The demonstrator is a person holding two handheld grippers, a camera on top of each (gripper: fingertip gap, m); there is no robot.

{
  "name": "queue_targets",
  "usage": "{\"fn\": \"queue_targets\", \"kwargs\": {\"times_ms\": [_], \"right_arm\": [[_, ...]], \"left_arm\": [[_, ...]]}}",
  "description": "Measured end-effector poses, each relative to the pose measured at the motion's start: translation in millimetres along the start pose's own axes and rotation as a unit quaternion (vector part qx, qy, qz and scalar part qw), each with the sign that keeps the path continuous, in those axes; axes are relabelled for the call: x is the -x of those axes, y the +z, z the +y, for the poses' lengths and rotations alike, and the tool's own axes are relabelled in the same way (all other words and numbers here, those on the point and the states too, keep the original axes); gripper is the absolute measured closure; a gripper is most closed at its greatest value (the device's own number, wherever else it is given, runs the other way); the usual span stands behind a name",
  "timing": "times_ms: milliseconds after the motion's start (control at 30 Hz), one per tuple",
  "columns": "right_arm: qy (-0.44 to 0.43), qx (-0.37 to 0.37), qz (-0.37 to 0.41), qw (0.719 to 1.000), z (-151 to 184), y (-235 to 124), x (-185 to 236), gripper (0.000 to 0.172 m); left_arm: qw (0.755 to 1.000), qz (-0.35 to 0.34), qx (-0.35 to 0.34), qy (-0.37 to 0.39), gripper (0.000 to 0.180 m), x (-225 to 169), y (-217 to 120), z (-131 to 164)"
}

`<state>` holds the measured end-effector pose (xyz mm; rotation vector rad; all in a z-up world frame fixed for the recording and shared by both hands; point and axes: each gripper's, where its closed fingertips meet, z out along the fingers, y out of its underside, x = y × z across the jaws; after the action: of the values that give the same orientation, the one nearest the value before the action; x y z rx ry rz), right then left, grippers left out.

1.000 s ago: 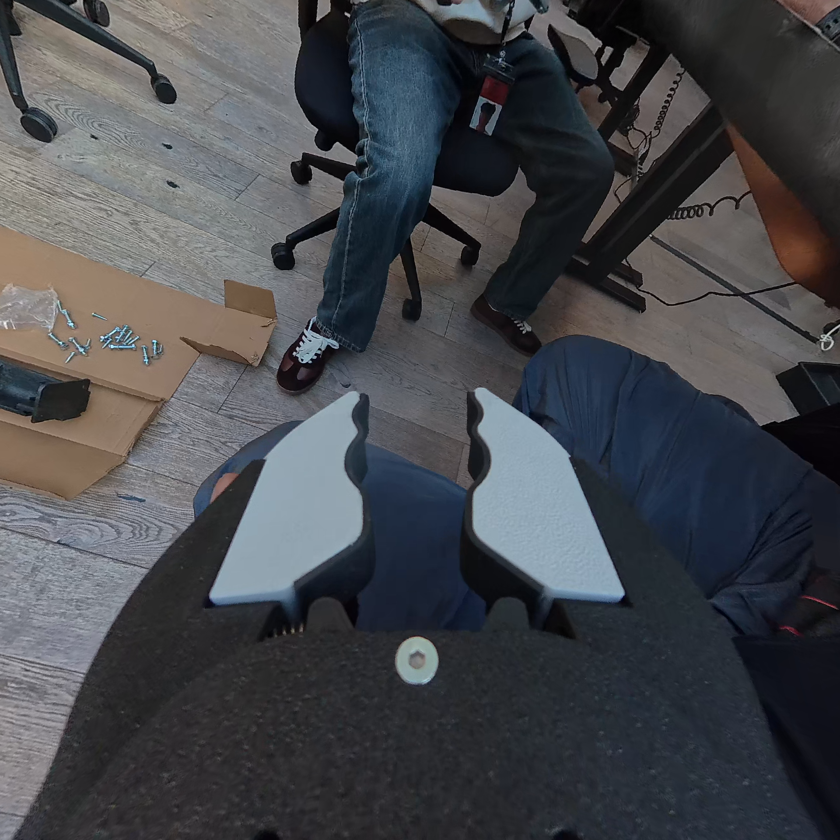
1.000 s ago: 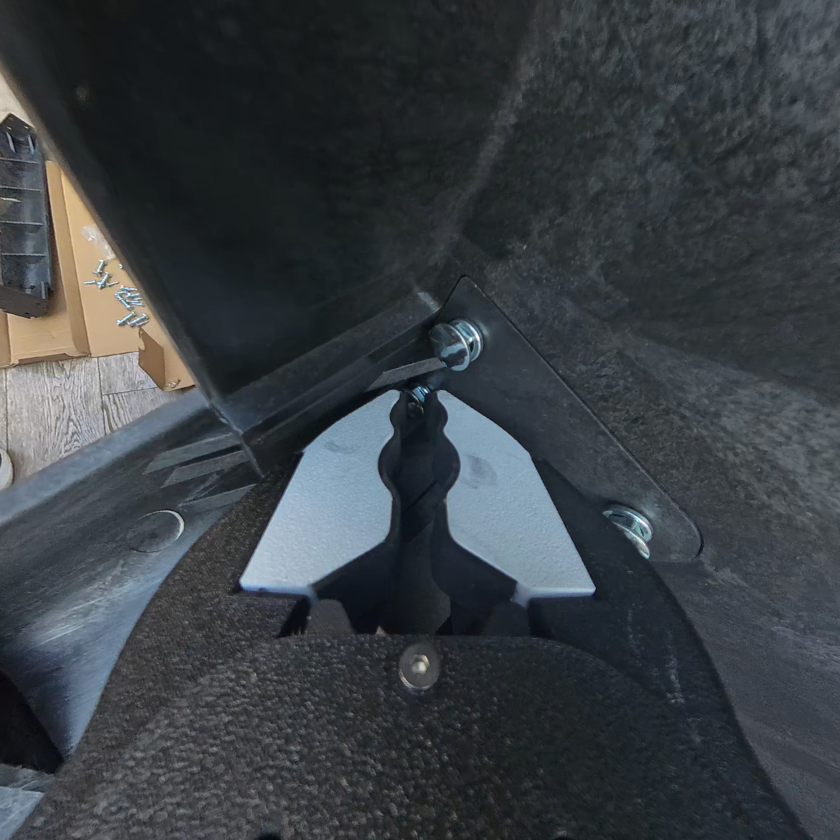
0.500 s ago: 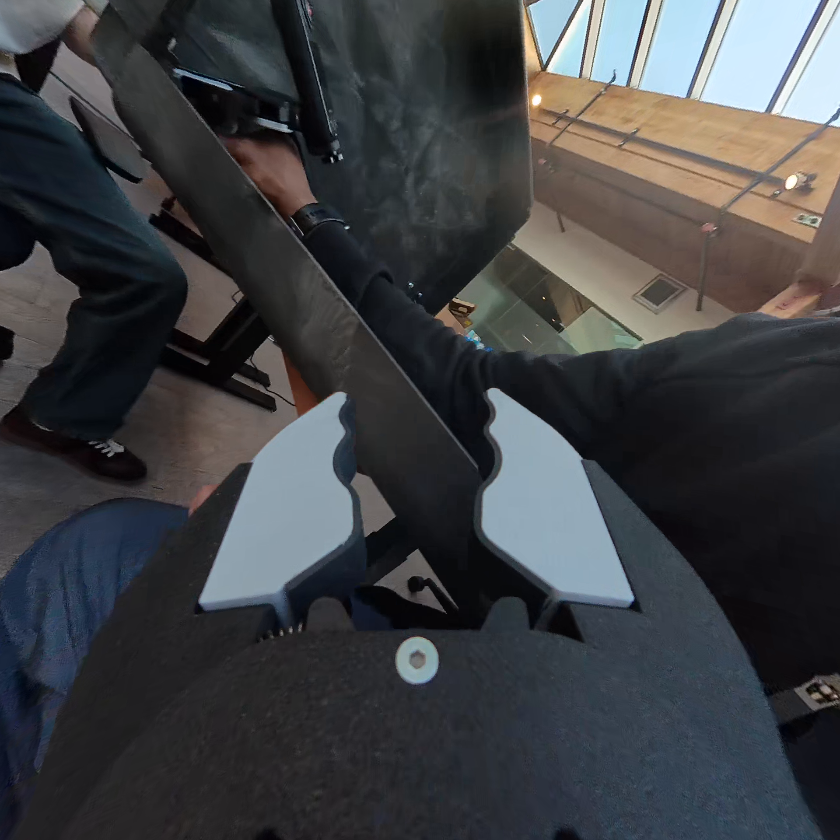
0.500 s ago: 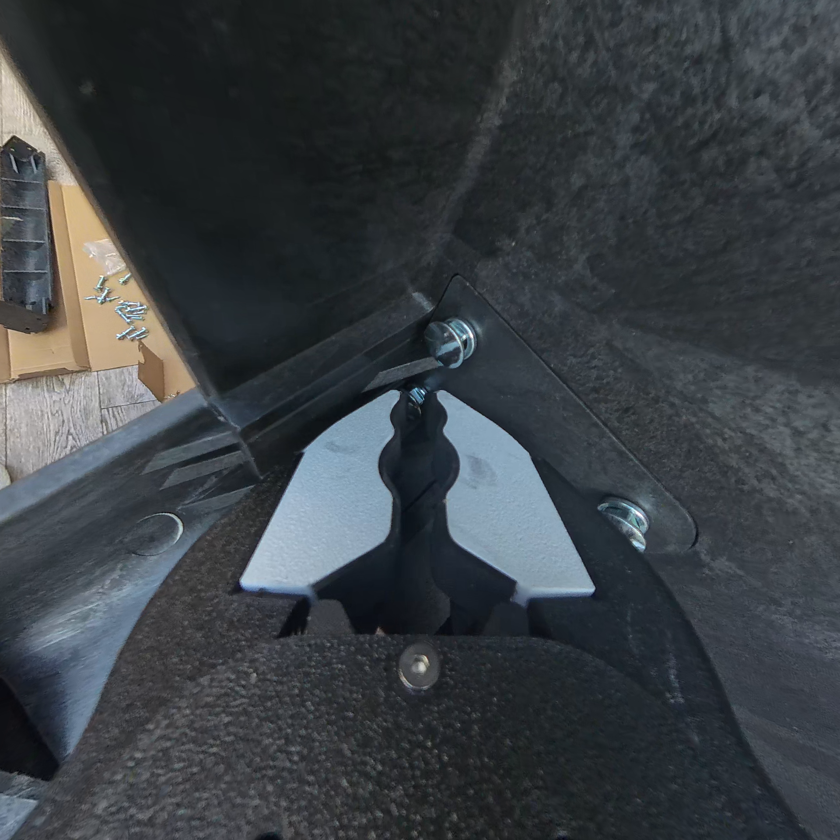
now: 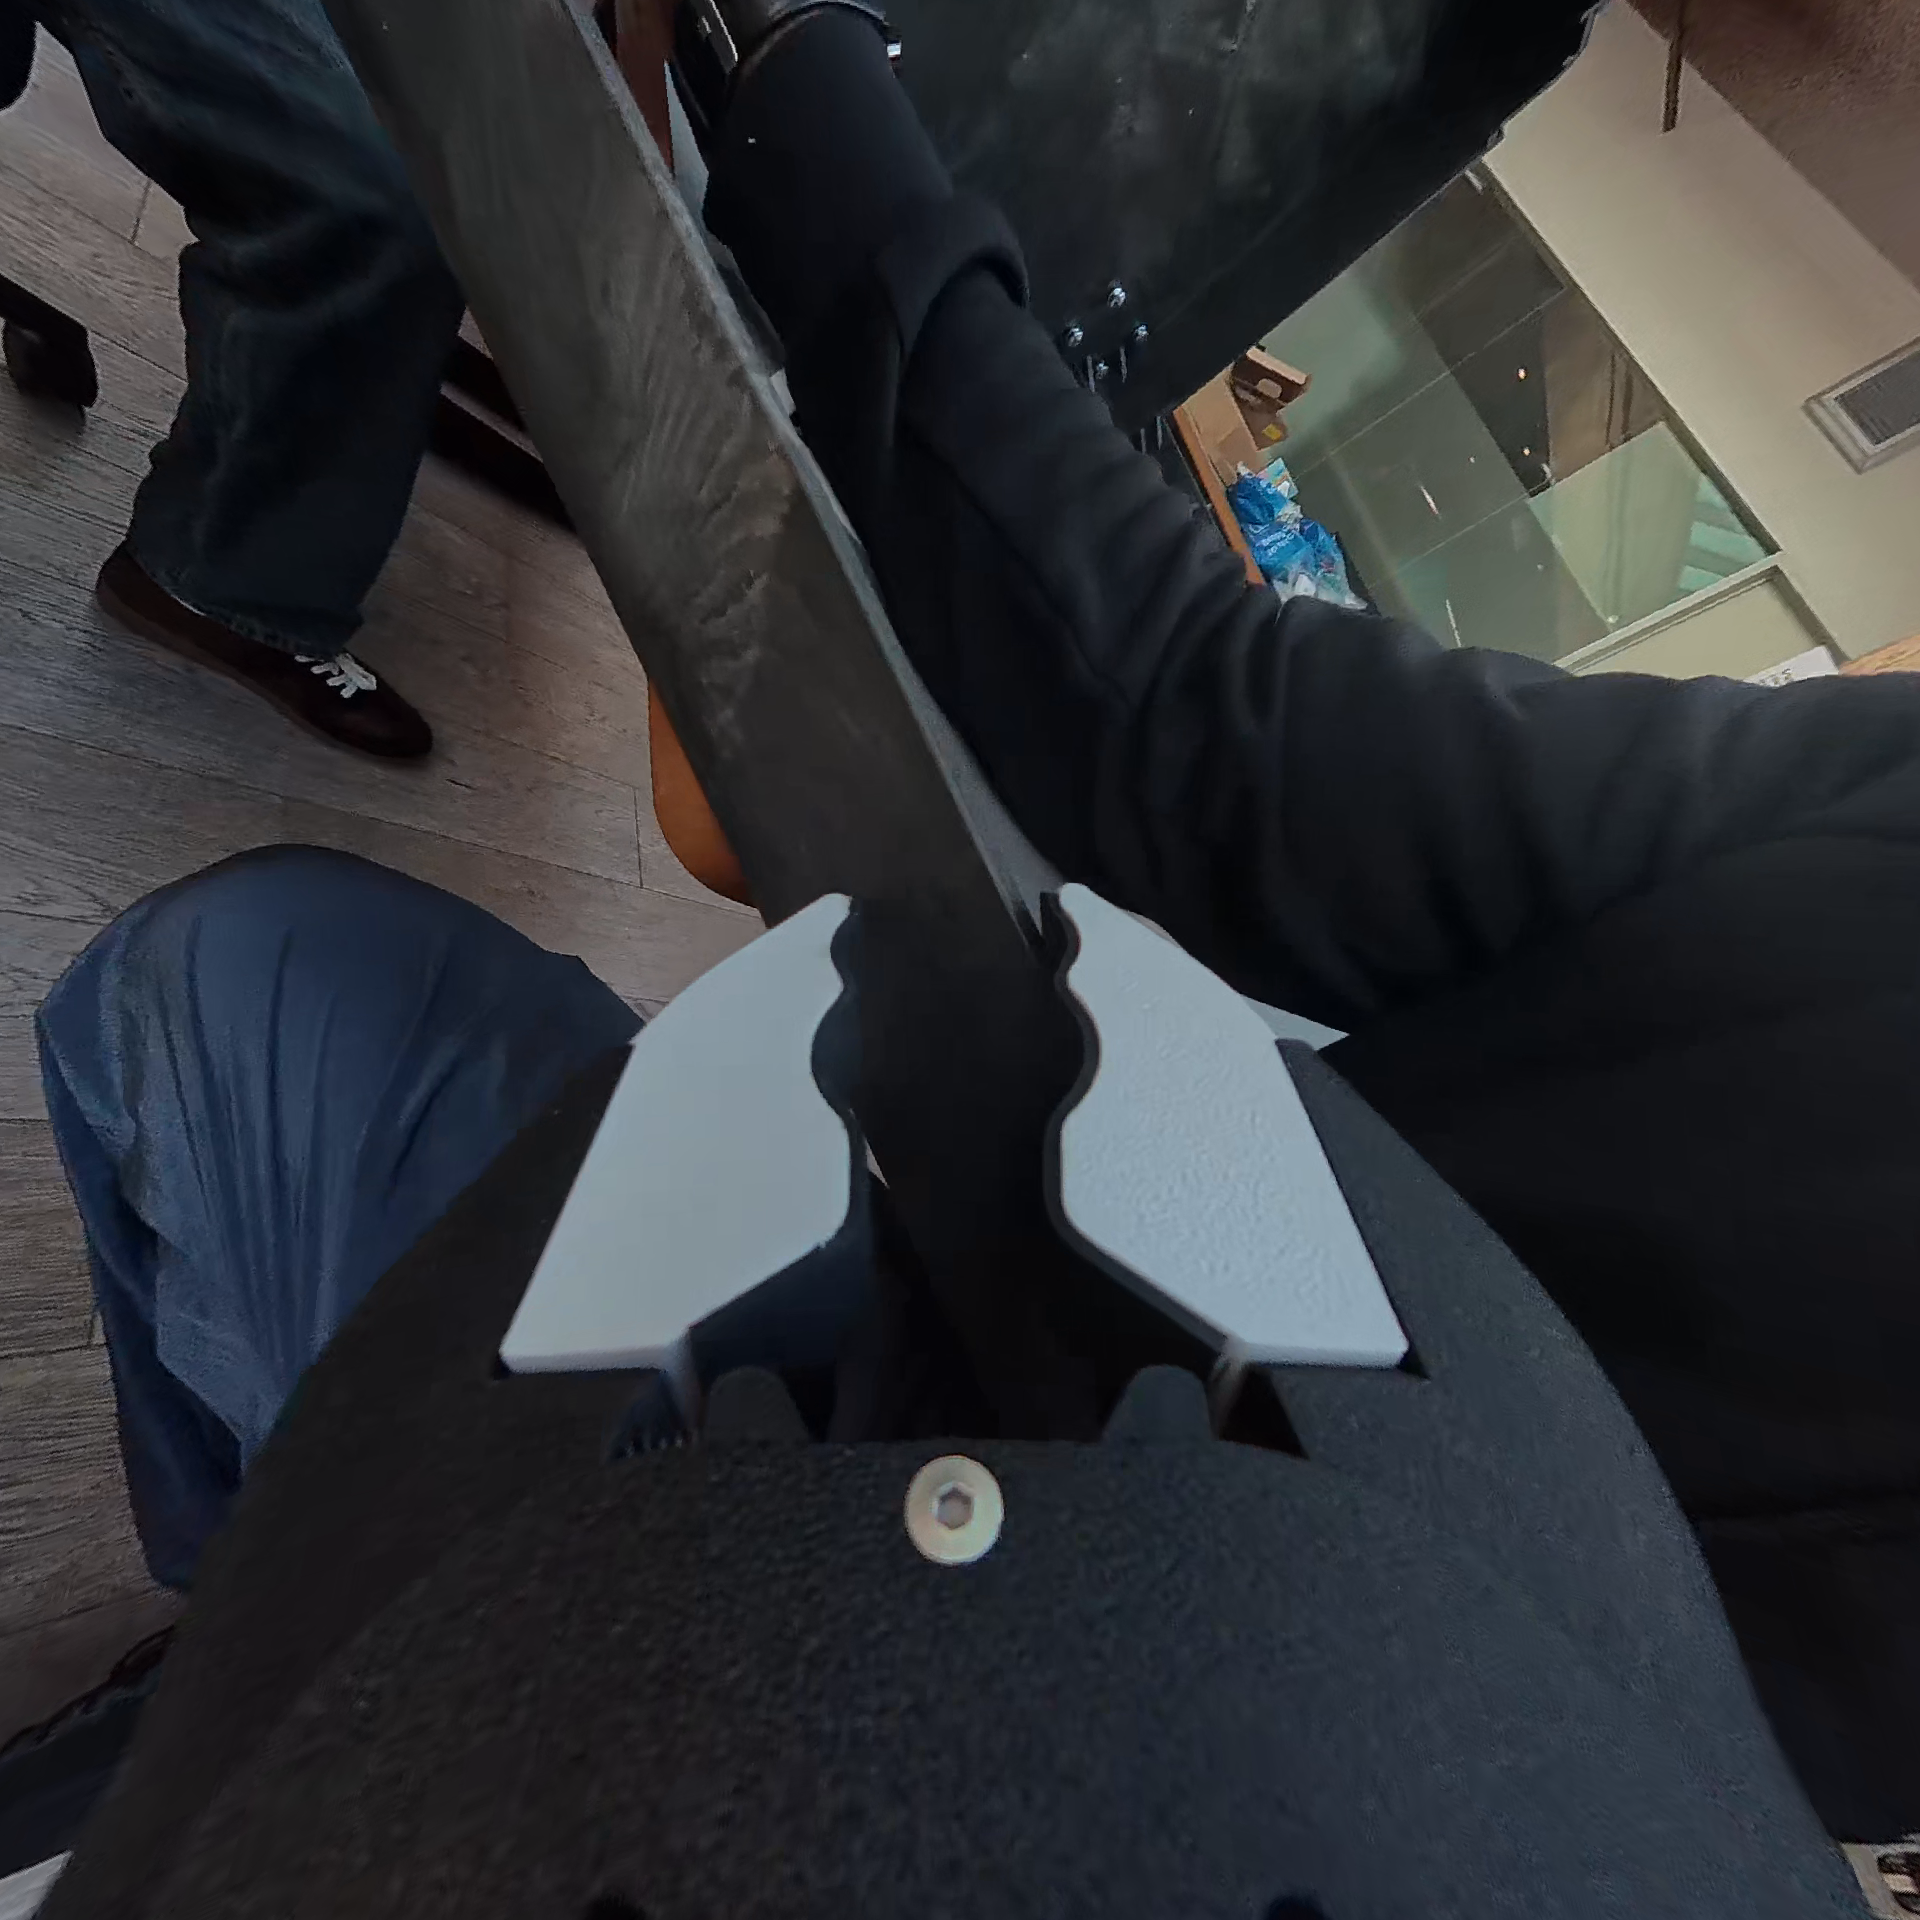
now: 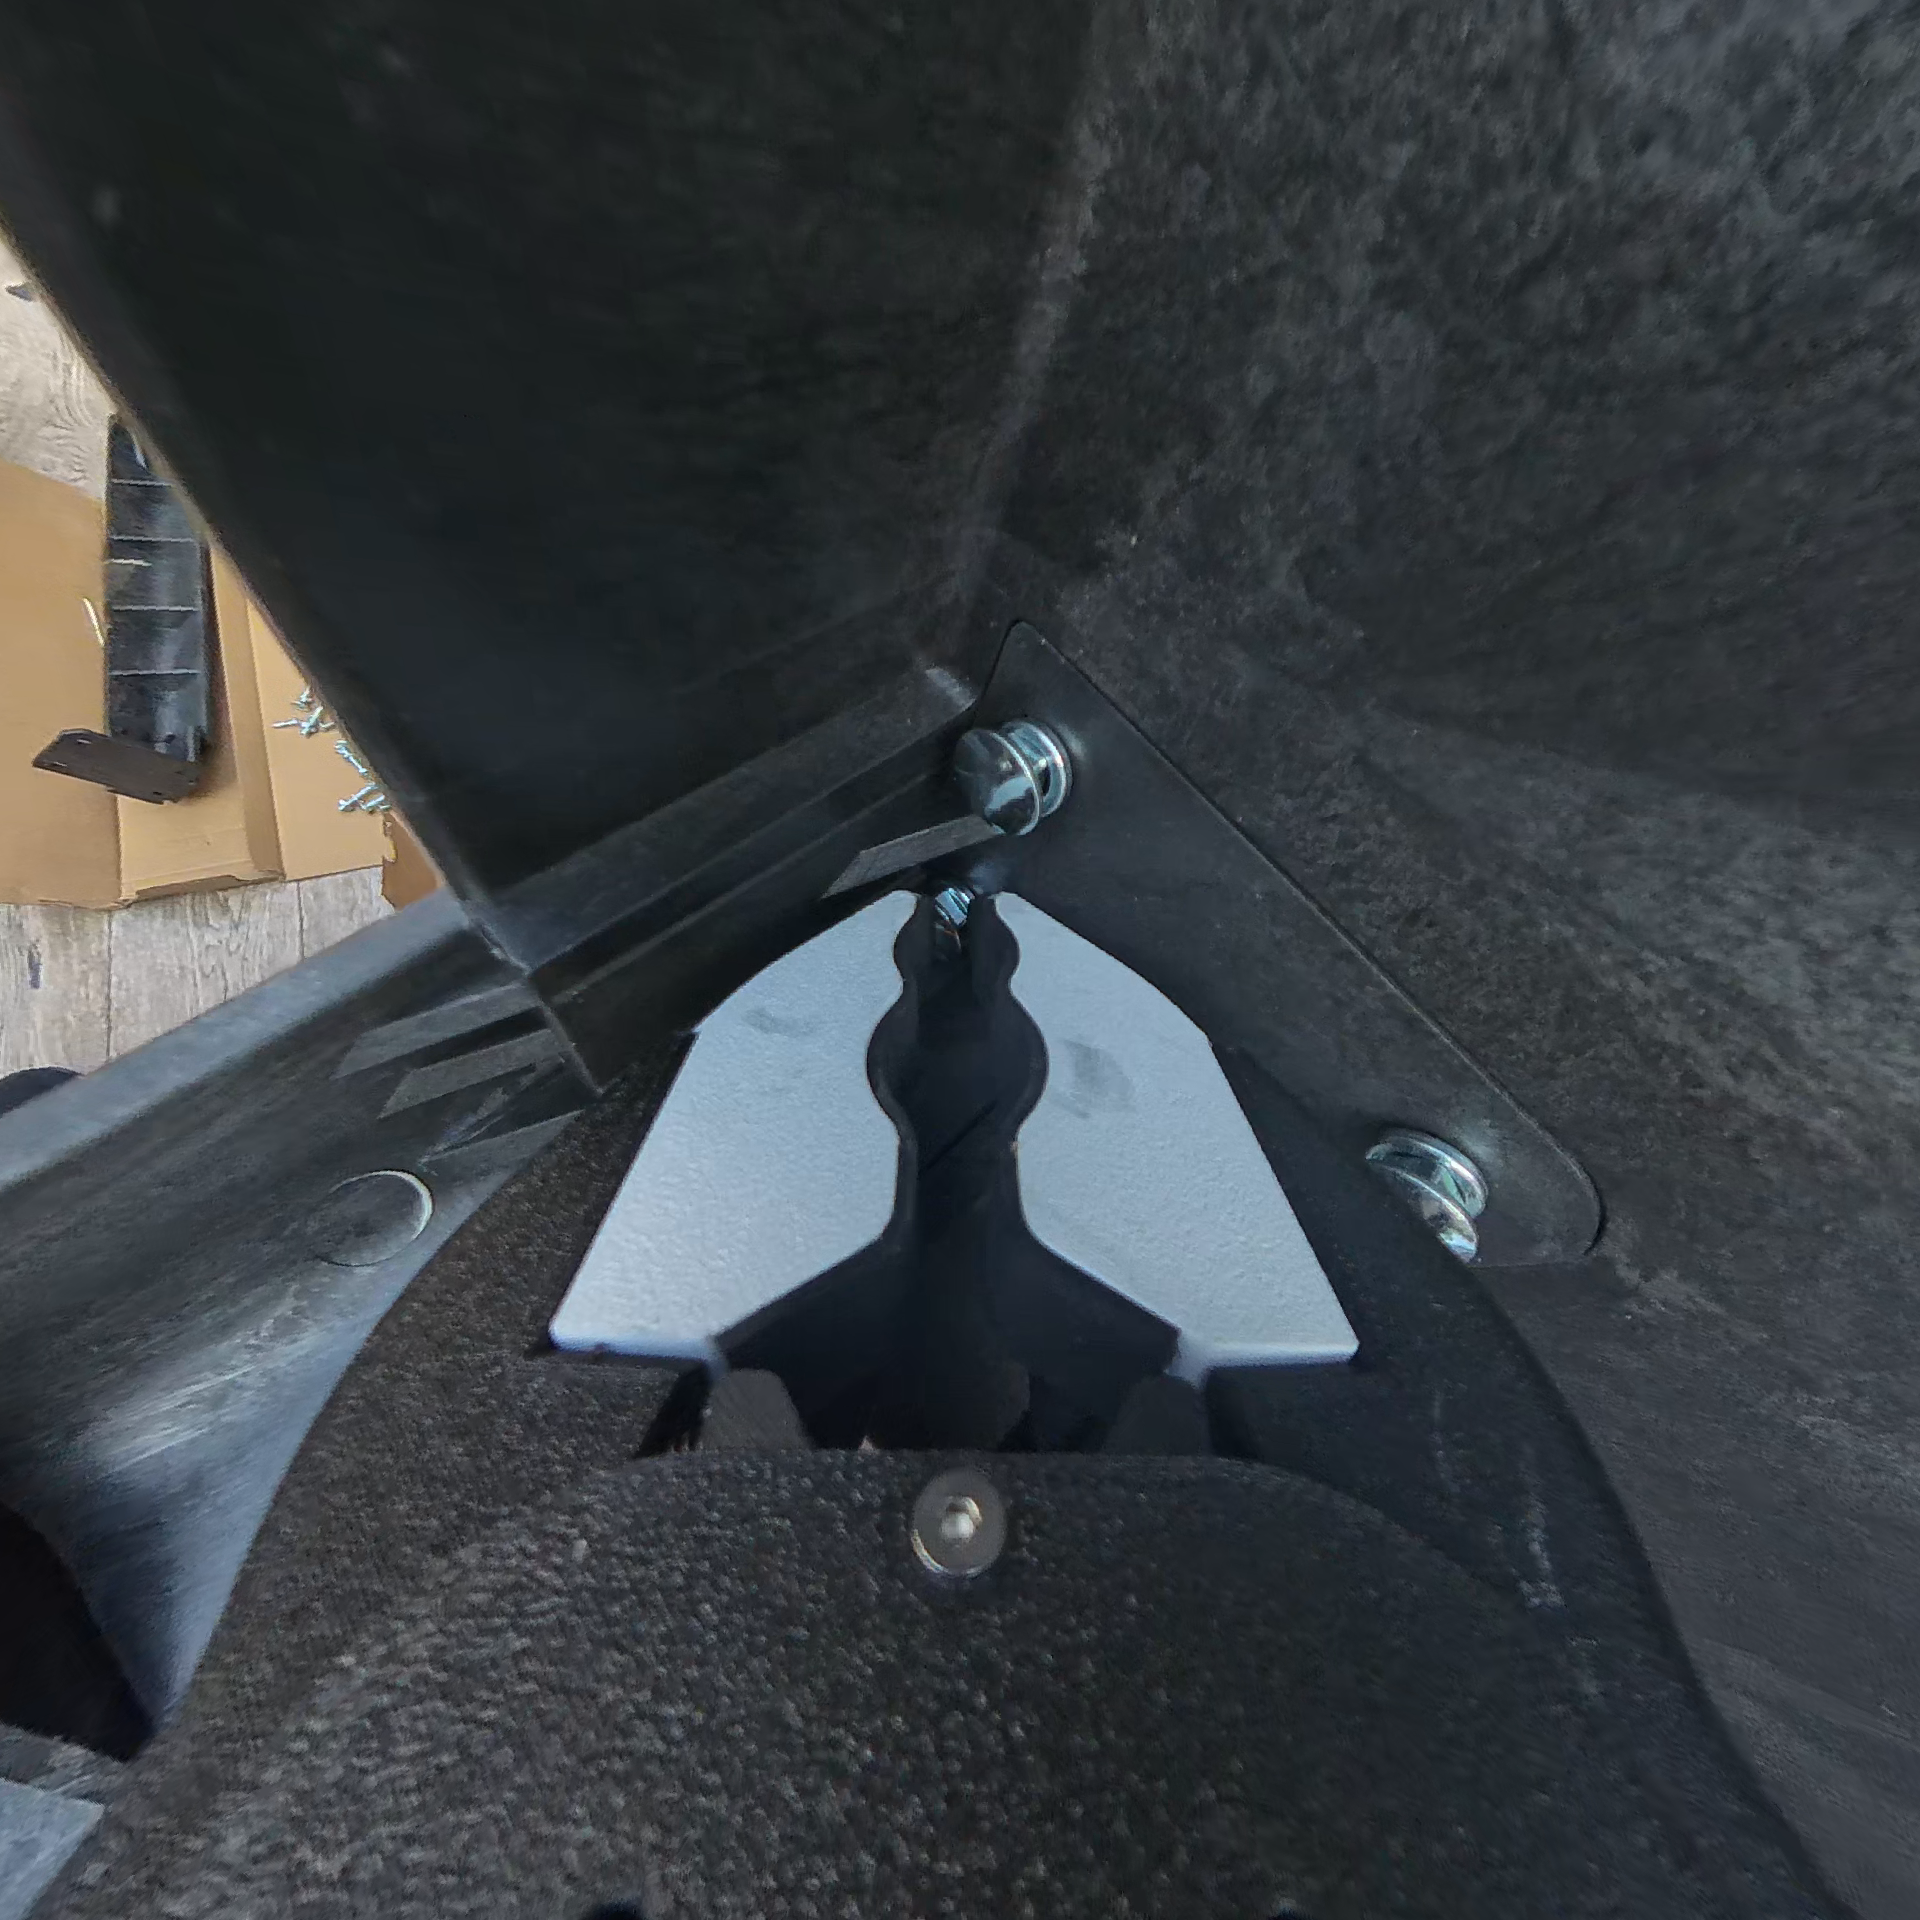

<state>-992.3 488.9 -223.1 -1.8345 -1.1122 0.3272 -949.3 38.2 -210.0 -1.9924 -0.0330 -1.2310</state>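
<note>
Cardboard (image 6: 62, 727), loose screws (image 6: 343, 748), wood floor (image 5: 156, 779)

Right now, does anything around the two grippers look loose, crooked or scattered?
Yes. The upper bolt on the black bracket stands proud, its washer clear of the plate. The right gripper pinches a small screw. More screws lie scattered on the cardboard.

Daylight, soft shadows; left view sharp near, bowed at edges; right view dim under black felt, bright floor (image 6: 156, 977) strip left, slight blur.
</note>
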Motion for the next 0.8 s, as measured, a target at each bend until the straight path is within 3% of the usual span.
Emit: {"fn": "queue_targets", "kwargs": {"times_ms": [333,800], "right_arm": [[0.008,-0.006,-0.004,1.000,-0.2,-0.3,-0.5,0.164],[0.016,-0.020,-0.009,1.000,-1.1,-0.7,-1.4,0.165]], "left_arm": [[0.997,-0.046,0.025,0.057,0.153,-1.3,-0.2,-0.4],[0.995,-0.055,0.031,0.071,0.154,-1.5,0.4,-0.9]]}}
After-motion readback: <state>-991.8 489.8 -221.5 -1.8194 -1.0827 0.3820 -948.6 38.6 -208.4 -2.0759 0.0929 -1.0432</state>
